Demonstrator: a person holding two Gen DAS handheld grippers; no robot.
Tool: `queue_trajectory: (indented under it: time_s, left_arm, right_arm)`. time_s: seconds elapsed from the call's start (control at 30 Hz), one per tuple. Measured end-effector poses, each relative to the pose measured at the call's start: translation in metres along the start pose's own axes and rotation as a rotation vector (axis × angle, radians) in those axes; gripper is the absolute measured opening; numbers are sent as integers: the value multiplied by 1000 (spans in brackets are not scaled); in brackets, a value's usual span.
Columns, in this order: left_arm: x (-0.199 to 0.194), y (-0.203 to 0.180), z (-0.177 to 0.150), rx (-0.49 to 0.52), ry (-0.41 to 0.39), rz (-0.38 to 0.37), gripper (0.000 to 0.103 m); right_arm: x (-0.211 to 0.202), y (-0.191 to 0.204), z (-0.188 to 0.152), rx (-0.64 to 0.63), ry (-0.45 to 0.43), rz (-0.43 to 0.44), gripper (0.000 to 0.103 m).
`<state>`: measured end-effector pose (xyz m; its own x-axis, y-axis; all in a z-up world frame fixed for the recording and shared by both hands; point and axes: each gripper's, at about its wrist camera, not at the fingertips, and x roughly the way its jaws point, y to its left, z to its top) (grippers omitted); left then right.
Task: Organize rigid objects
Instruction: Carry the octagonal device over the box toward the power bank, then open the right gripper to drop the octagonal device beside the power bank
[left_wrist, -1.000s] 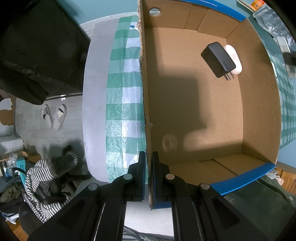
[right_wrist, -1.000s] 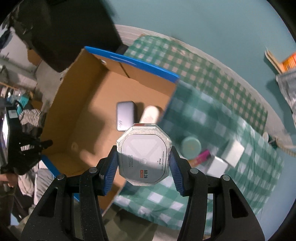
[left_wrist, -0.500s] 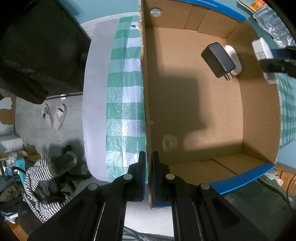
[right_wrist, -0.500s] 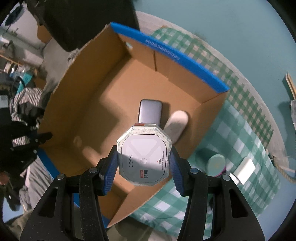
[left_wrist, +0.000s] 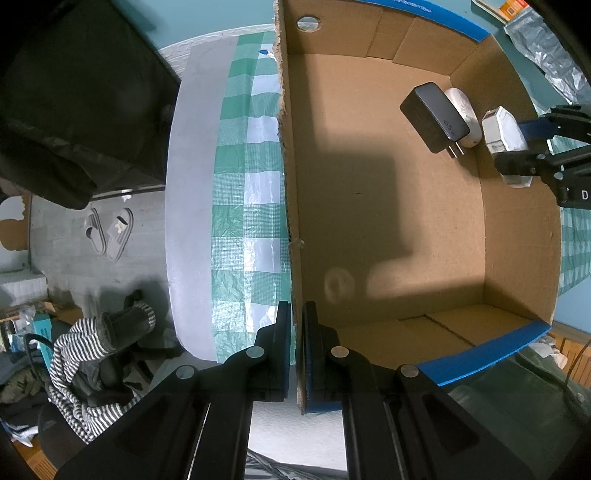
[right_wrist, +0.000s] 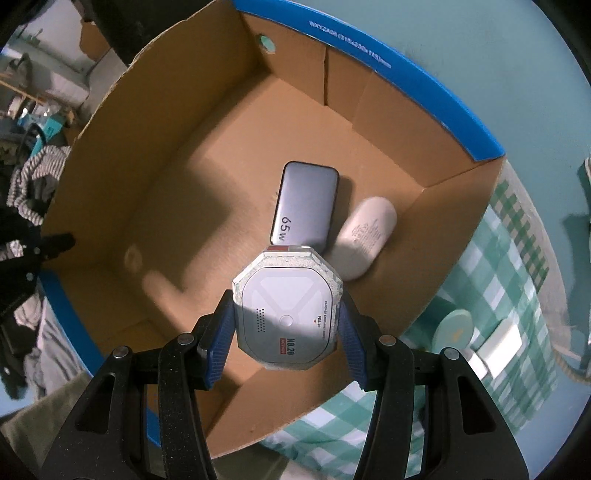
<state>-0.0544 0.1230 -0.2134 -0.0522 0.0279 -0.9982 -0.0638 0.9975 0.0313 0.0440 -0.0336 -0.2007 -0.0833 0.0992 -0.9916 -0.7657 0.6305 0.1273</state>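
An open cardboard box (left_wrist: 517, 229) with blue rims stands on a green checked tablecloth. Inside lie a dark 65W charger (right_wrist: 304, 206) (left_wrist: 436, 116) and a white oval case (right_wrist: 364, 238) (left_wrist: 461, 110). My right gripper (right_wrist: 286, 325) is shut on a white octagonal device (right_wrist: 286, 308) (left_wrist: 504, 136) and holds it inside the box, just above the floor, next to the charger and case. My left gripper (left_wrist: 297, 347) is shut on the box's left wall (left_wrist: 288, 184) near the front corner.
On the tablecloth (right_wrist: 517, 258) right of the box sit a teal round lid (right_wrist: 454, 328) and a white rectangular block (right_wrist: 496, 345). Left of the box the table edge (left_wrist: 188, 184) drops to the floor with slippers (left_wrist: 109, 230) and a chair with striped cloth (left_wrist: 92, 350).
My right gripper has carried the octagonal device from beside the box over its right wall and down inside, toward the charger and case. The left gripper has kept its hold on the wall.
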Motion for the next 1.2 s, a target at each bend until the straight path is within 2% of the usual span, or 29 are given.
queue_trajectory:
  time_s: [0.17,0.5,0.9,1.2]
  left_arm:
    - [1,0,0,2,1,1,6]
    - [2,-3,-1,5,0,7,6]
    - [2,-2,-3,3,0,7,6]
    - [2,-2,-3,3,0,6,6]
  right_arm:
    - [2,3,0,-12,-1,-18,53]
    - [-5,-5,0,49,-29,32,55]
    - [-46,-11,-1,85,-121,55,56]
    - [-80,-41,-14,145,-181,30,59]
